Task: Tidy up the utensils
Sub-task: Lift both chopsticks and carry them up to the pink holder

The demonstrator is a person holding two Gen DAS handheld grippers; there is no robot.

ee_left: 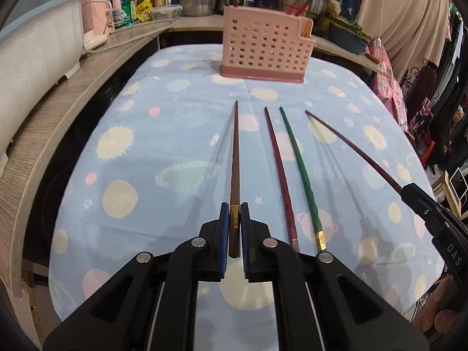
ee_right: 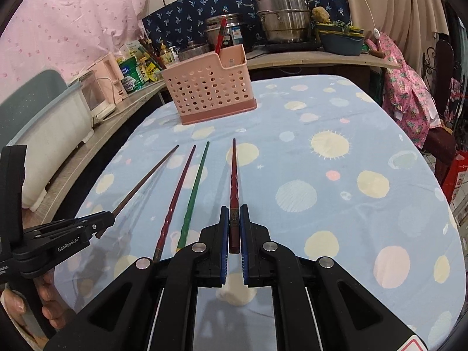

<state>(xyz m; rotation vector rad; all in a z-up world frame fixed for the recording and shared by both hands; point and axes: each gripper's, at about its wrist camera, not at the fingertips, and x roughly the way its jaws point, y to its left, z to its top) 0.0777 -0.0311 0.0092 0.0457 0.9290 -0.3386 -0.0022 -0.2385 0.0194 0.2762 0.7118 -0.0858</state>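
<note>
Left wrist view: the left gripper (ee_left: pixel 235 216) has its fingers pinching a brown chopstick (ee_left: pixel 235 158) that points at the pink basket (ee_left: pixel 264 51) on the table (ee_left: pixel 131 152). A red chopstick (ee_left: pixel 278 172) and a green chopstick (ee_left: pixel 298 166) lie beside it.

Right wrist view: the right gripper (ee_right: pixel 234 222) has its fingers pinching a dark red chopstick (ee_right: pixel 234 181)

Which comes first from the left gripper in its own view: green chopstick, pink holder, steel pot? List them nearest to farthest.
1. Green chopstick: lying on the cloth just right of the left gripper, which grips a brown chopstick.
2. Pink holder: upright at the table's far end.
3. Steel pot: on the counter behind, left of the holder.
</note>
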